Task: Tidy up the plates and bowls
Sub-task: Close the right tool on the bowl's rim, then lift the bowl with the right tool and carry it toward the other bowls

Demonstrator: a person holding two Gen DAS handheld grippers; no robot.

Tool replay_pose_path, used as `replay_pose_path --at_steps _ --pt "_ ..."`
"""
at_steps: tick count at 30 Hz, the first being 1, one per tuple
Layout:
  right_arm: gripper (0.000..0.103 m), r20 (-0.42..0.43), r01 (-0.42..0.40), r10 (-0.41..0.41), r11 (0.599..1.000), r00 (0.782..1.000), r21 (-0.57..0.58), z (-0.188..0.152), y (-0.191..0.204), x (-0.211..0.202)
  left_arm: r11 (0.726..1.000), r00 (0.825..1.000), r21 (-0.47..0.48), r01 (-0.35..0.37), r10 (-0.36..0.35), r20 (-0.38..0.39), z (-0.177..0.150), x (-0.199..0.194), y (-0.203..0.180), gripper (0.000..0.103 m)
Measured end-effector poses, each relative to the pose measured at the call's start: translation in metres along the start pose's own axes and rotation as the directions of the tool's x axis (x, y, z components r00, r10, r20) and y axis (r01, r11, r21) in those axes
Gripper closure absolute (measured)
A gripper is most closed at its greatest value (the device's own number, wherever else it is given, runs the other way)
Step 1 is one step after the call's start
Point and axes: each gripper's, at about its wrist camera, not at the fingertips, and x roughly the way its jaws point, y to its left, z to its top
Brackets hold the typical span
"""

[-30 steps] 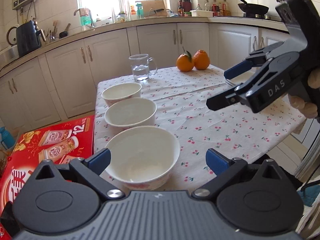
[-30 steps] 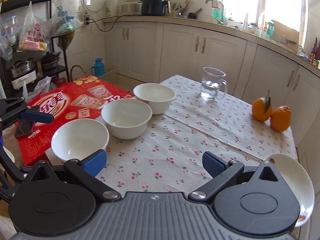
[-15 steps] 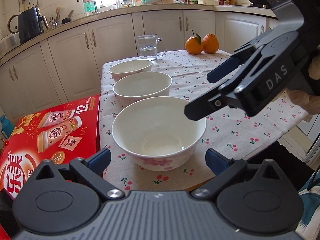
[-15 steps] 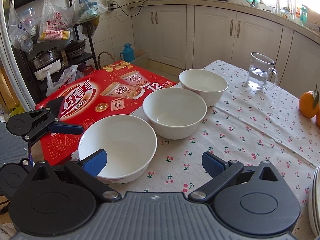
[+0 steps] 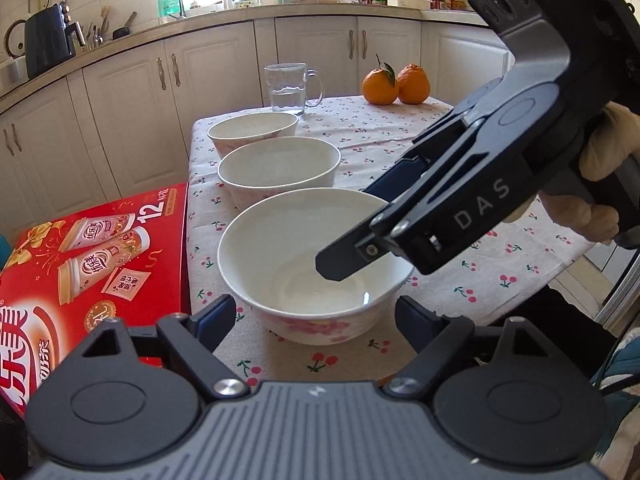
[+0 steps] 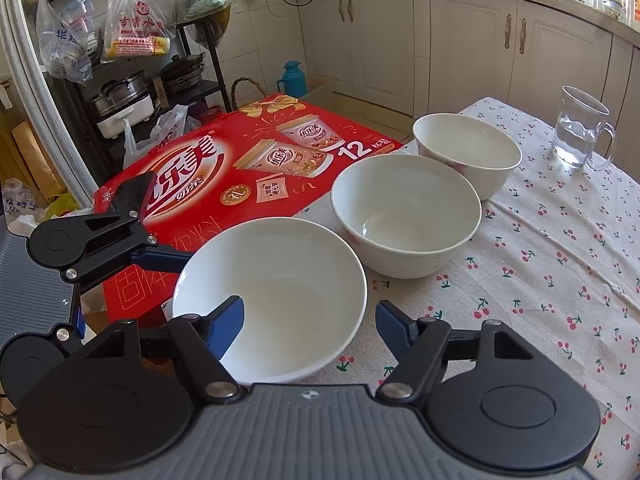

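Bowl (image 5: 312,264) nearest table edge: right gripper (image 6: 310,316) open, straddling near rim; left gripper (image 5: 316,316) open just beside it.

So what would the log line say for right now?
right gripper: open, straddling nearest bowl rim | left gripper: open, in front of same bowl | other two bowls: untouched on table

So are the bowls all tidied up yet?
Not yet. All three bowls sit apart in a row on the table, none stacked. The right gripper is open around the rim of the nearest bowl, one finger inside it. The left gripper waits open beside it. The middle bowl and far bowl are untouched.
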Motion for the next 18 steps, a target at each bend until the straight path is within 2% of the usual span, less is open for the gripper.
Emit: replay_pose_path --at_steps 4,18 --pt "0.035 -0.010 -0.020 0.020 1.000 1.000 0.005 0.000 -0.001 0.005 1.000 1.000 -0.004 0.012 -0.012 -0.001 0.001 0.001 0.001 0.021" --pt "0.035 -0.003 -0.028 0.028 1.000 1.000 -0.002 -0.004 -0.001 -0.005 1.000 1.000 0.018 0.023 -0.023 -0.012 0.008 0.000 -0.004 0.021"
